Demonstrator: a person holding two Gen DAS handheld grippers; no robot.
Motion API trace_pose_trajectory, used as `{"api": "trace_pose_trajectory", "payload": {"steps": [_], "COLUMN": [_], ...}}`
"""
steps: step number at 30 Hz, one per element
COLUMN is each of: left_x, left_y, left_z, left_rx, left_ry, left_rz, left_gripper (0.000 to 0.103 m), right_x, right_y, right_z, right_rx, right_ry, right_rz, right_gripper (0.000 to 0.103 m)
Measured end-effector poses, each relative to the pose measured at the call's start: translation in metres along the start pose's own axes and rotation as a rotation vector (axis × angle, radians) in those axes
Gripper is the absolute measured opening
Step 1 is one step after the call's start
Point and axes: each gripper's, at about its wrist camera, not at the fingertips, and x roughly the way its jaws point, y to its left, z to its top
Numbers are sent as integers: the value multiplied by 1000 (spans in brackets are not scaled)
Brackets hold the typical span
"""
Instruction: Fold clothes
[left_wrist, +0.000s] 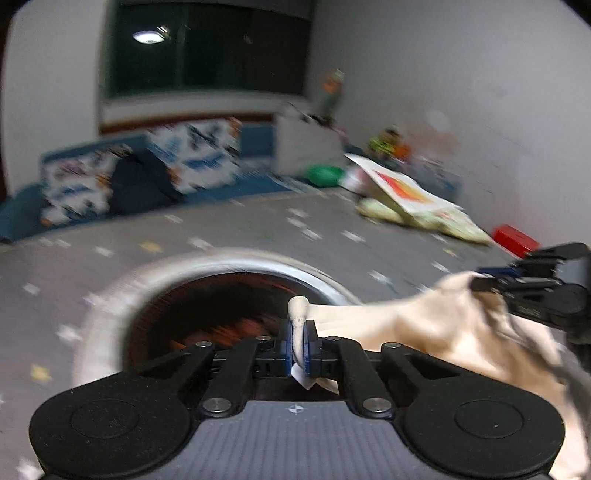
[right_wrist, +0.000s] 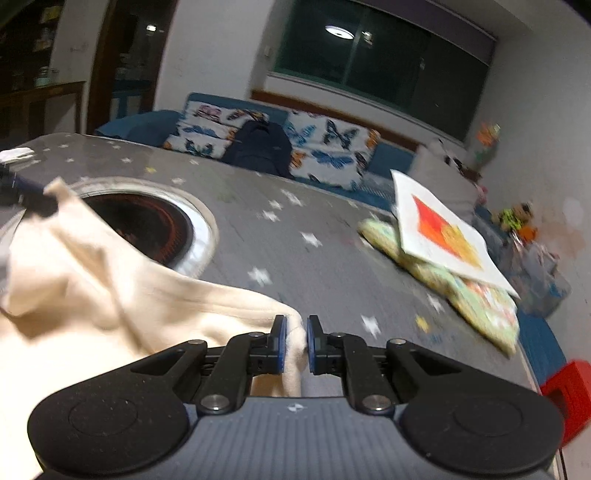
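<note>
Nowhere legible writing: blurred poster (right_wrist: 443, 229).

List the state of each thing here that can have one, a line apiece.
Left gripper: shut on the cream garment.
Right gripper: shut on the cream garment.
Cream garment: unfolded, bunched, held by both grippers above the table.
Round burner: set into the grey table, partly covered by the garment in the right wrist view.
White board: tilted, resting on a green pile.
</note>
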Motion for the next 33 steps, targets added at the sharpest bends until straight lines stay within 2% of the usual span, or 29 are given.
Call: {"api": "trace_pose_trajectory", "payload": {"steps": [5, 7, 10, 12, 16, 17, 20, 23, 25, 28, 33], "left_x": [2, 15, 32, 41, 27, 20, -3, -21, -29, -34, -43], "left_y": [35, 48, 64, 73, 85, 84, 71, 43, 24, 5, -1], "left_z": [17, 22, 22, 17, 6, 3, -7, -25, -42, -59, -77], "left_rx": [34, 28, 7, -8, -65, -80, -102, -64, -22, 19, 75], "left_ry": [-35, -16, 33, 70, 65, 61, 65, 102, 134, 170, 186], "left_rz": [109, 148, 195, 220, 236, 230, 101, -32, -85, -102, -43], "left_gripper": [6, 7, 10, 12, 20, 20, 20, 20, 20, 20, 20], "right_x": [28, 44, 65, 68, 64, 65, 78, 95, 111, 128, 141], "right_y": [25, 32, 36, 38, 50, 55, 66, 75, 79, 78, 70], "right_z": [36, 49, 63, 65, 60, 58, 56, 58, 59, 60, 64], "right_rx": [-54, -41, -3, 7, -14, -20, -36, -30, -15, 1, 13], "right_ry": [-63, -70, -61, -53, -30, -18, 19, 53, 81, 79, 57], "right_rz": [10, 10, 16, 48, 171, 196, 246, 273, 272, 252, 156], "right_gripper": [10, 15, 16, 16, 16, 16, 16, 16, 16, 19, 18]}}
